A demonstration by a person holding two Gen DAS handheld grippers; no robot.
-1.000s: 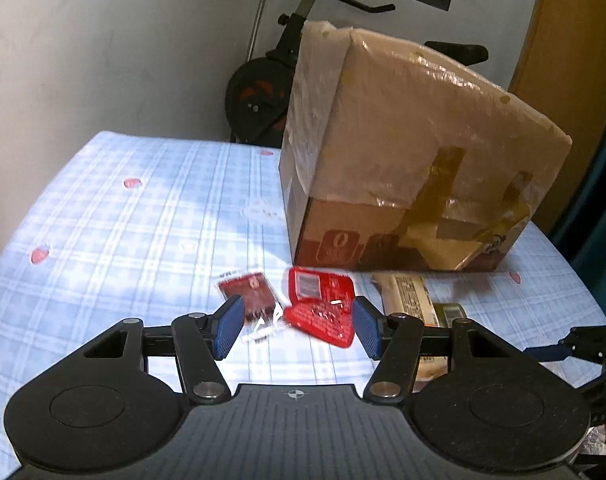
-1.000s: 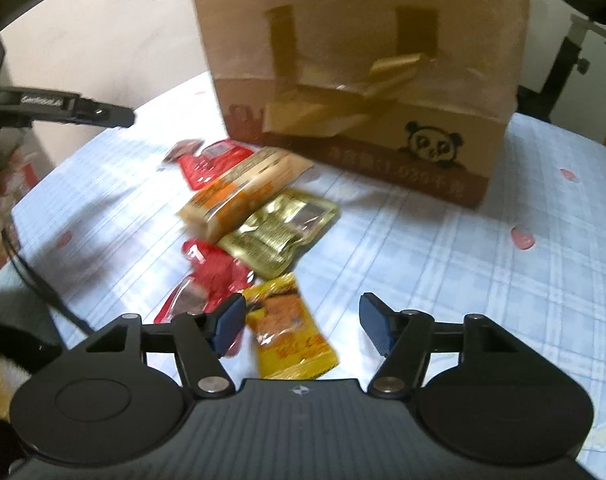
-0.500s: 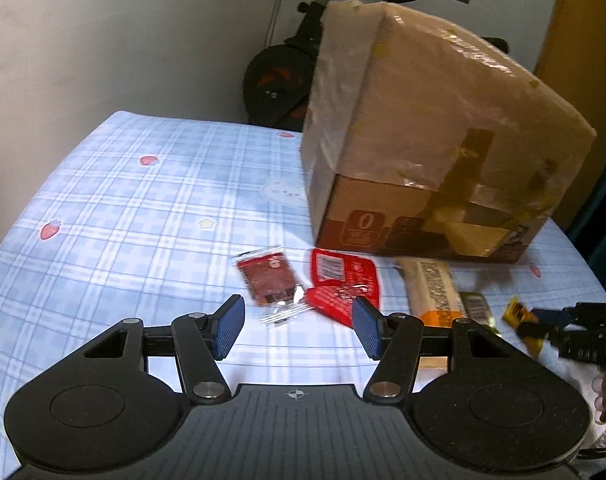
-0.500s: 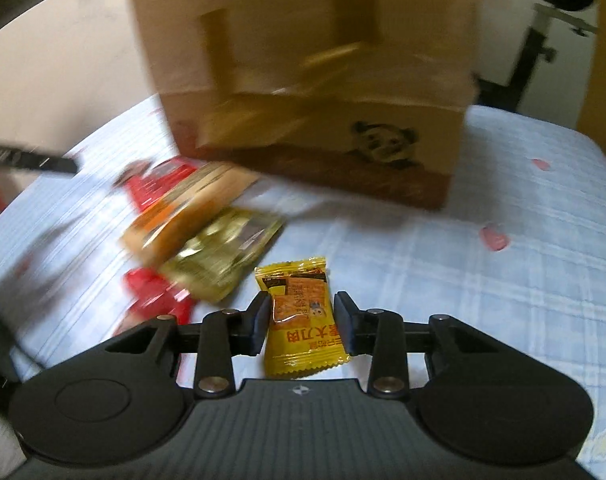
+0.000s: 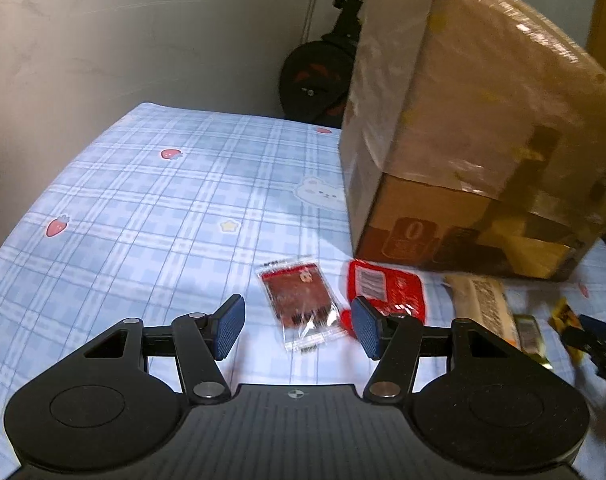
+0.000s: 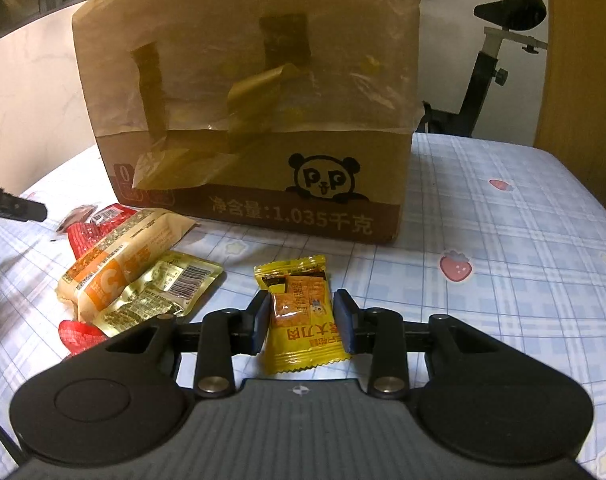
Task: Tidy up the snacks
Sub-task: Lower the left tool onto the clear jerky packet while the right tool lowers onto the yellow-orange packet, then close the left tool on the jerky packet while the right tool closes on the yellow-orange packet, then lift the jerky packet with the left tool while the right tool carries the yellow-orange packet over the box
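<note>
Gripping a yellow snack packet (image 6: pixel 299 316) between the pads of your right gripper (image 6: pixel 302 322), you hold it over the near part of the table (image 6: pixel 503 264), which wears a blue plaid cloth printed with strawberries. The packet's sides are pinched in by both pads.

Your left gripper (image 5: pixel 297 326) hangs with its jaws apart and nothing between them, over a clear-edged packet of dark red snack (image 5: pixel 299 304) lying flat on the cloth. Touching that packet's right side lies a red packet (image 5: pixel 387 292), and just right of it a long tan-and-orange bar (image 6: pixel 119 256), with a gold foil packet (image 6: pixel 159 292) tucked against the bar's near end. Another red packet (image 6: pixel 77 334) peeks out from under the gold one toward the near left edge.

Behind the spread, toward the far edge, stands a cardboard box (image 6: pixel 263 120), its flaps closed under wrinkled clear film and strips of brown tape, one strip peeling loose. A panda mark sits on its lower front. Whatever it holds cannot be seen. The red packet and the bar lie close against its base.

An exercise bike (image 6: pixel 499 52) stands beyond the far edge.
</note>
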